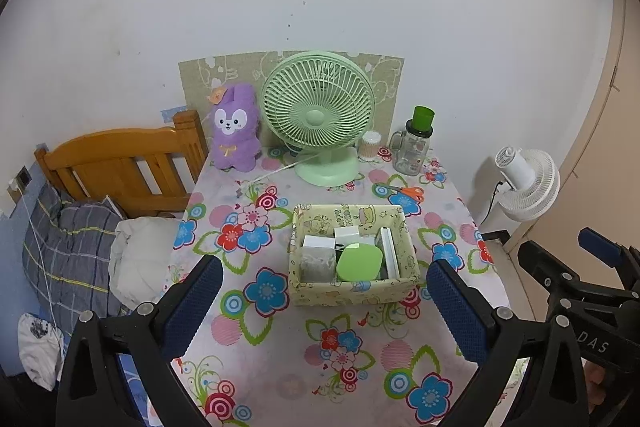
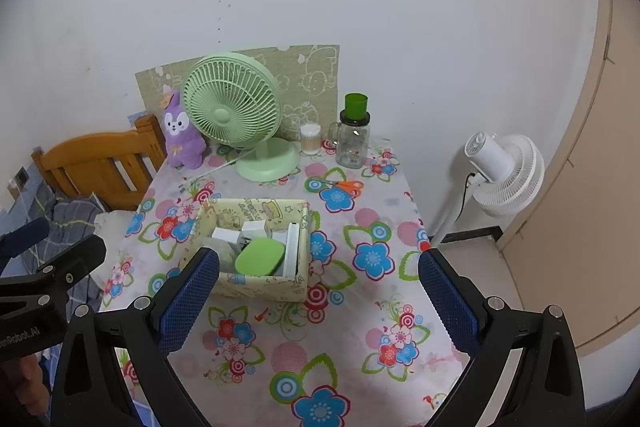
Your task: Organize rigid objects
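Left wrist view: the left gripper [image 1: 324, 301] hangs above the near part of the table [image 1: 280, 347], jaws spread wide, holding nothing. The box [image 1: 354, 291] sits mid-table between the fingers, containing a green case [image 1: 358, 262] and white blocks [image 1: 320, 243]. Scissors [image 1: 402, 191] lie behind the box, near the fan [image 1: 318, 115] and jar [image 1: 414, 147].

Right wrist view: the right gripper [image 2: 320, 299] is likewise spread and empty. The box [image 2: 264, 285] sits just beyond its left finger [image 2: 192, 301]. The left gripper's body [image 2: 48, 283] shows at the left edge.
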### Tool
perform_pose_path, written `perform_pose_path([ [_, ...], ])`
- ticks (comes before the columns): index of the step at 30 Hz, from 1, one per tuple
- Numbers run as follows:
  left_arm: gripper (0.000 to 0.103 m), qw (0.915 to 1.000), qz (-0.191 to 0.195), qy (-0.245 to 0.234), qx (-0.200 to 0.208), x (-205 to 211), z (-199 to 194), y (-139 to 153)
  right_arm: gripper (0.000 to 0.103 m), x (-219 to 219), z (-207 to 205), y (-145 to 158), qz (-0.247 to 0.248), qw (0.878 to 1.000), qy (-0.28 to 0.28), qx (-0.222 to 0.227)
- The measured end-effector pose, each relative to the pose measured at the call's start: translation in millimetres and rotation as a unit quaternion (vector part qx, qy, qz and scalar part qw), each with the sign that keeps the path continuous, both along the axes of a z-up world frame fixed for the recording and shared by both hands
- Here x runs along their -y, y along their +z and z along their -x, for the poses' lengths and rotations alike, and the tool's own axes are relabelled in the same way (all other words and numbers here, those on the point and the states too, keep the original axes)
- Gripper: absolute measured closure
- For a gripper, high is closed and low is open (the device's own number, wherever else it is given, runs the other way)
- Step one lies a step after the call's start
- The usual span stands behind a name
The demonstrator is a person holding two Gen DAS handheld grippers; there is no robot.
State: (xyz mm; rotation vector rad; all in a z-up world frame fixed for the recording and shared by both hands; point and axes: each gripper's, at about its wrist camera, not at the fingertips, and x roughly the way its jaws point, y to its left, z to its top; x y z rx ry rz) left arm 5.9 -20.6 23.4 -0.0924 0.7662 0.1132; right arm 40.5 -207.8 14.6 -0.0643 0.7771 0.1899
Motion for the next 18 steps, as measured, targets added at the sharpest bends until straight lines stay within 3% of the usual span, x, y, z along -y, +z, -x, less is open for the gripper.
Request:
perform_pose_path([
  [18,0.000,1.0000,-0.006,-0.006,0.001,0.5,-1.0,0.0,0.002,-2.9,0.8,0.3,-0.007,1.000,0.006,-0.002],
])
